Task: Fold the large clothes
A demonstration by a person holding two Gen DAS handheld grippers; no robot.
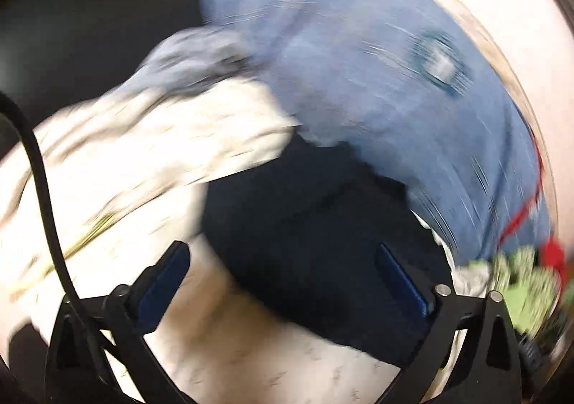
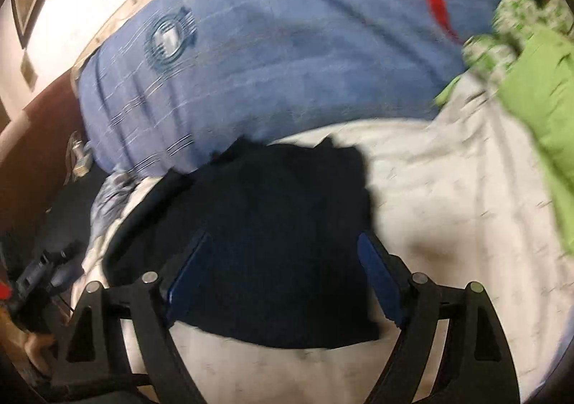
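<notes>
Blue-padded fingers (image 1: 168,282) of the left gripper (image 1: 287,278) stand spread as wide as they go, with nothing pinched between them; the dark navy garment (image 1: 308,210) lies on the bed beneath and beyond the gap, and the pads do not press on it. The right gripper (image 2: 283,271) is also wide apart, its two blue pads (image 2: 380,282) flanking the near part of the same garment (image 2: 272,224) from above without closing on it. Whether either set of tips brushes the cloth cannot be told through the blur.

Seen from the right wrist, the navy garment reads as a compact, roughly square block with fairly straight side edges, lying flat on the white bedsheet (image 2: 448,210). That shape suggests the folding of this piece is largely finished and it has been let go; at most a last tidy or a move to a pile seems left. Its far edge sits against a large blue quilt (image 2: 287,56) with a round emblem. To the right lies green cloth (image 2: 538,88), partly patterned, loosely heaped, which looks like a piece not yet folded. In the left wrist view a crumpled pale bundle (image 1: 172,138) lies just left of the navy garment, also unfolded by the look of it, though blur hides what it is.
</notes>
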